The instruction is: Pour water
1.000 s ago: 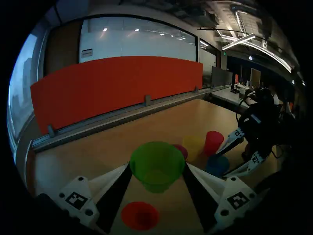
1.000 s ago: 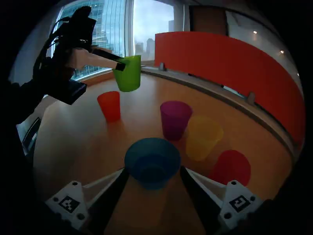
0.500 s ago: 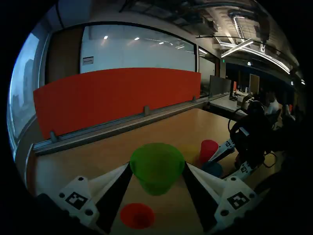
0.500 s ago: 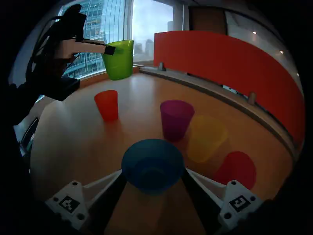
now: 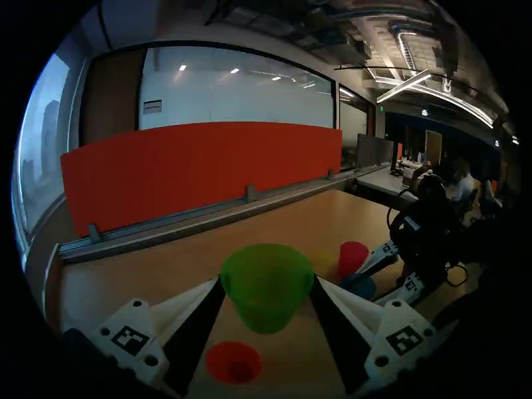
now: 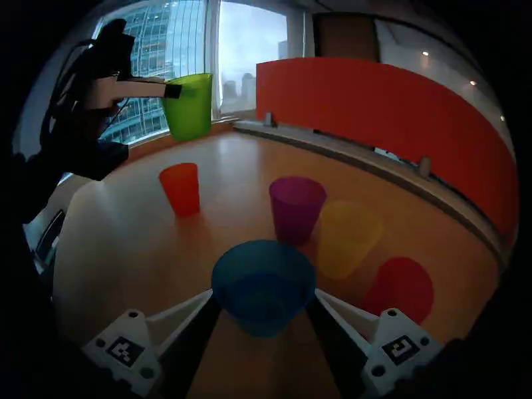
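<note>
- The green cup (image 5: 266, 302) sits upright between the two fingers of the left hand-held gripper (image 5: 266, 282), which is clenched on its sides. It is held well up off the desk (image 5: 166, 266).
- Straight under that hand-held gripper, an orange cup (image 5: 233, 362) stands on the desk with its mouth open to the green cup above.
- In the right gripper view, the green cup hangs level with the window glass (image 6: 153, 40). It is up and to the far left of the right hand-held gripper (image 6: 264, 297).
- The right hand-held gripper grasps a blue cup (image 6: 263, 279), with a finger pressed on either side of its upright wall. I cannot tell whether its base touches the desk, or whether it holds water.
- Just ahead of the right hand-held gripper's fingers stands a purple cup (image 6: 296, 208). A yellow cup (image 6: 348, 238) is close beside it on the right.
- Farther right of that hand-held gripper, and nearer to it, stands a red cup (image 6: 399, 290), apart from the yellow one.
- A dark sleeve (image 6: 73, 153) reaches in at the far left, behind the left hand-held gripper.
- Beyond both hand-held grippers a long orange-red partition (image 5: 199, 166) runs along the back edge of the desk.
</note>
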A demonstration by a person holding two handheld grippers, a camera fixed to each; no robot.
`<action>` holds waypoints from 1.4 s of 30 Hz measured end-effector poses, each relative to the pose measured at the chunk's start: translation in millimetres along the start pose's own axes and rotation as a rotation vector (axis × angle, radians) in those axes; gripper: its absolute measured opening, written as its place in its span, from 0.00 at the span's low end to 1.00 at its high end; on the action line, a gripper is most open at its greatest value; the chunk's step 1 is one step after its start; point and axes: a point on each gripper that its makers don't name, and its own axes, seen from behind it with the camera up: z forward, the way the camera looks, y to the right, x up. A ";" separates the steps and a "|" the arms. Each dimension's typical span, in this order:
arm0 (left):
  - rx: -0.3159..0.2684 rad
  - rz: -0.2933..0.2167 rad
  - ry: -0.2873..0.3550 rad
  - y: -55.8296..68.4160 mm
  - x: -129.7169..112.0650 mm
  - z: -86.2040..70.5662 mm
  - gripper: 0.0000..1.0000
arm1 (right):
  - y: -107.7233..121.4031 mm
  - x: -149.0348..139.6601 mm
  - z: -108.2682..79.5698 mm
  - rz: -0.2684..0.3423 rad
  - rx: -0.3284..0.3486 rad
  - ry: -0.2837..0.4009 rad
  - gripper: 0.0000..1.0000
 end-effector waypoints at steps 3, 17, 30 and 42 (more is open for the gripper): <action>-0.003 -0.003 0.013 1.3 1.7 -3.3 0.88 | 0.7 11.0 -8.5 0.014 -0.003 0.029 0.87; -0.040 -0.015 0.099 26.1 12.2 -18.4 0.88 | 1.0 53.3 -59.3 0.012 -0.057 0.150 0.87; -0.085 -0.065 0.214 57.5 24.8 -24.3 0.89 | 1.0 73.1 -89.9 0.041 -0.083 0.247 0.87; -0.094 -0.065 0.270 71.5 22.0 -24.6 0.89 | 1.0 96.2 -106.8 0.026 -0.106 0.333 0.87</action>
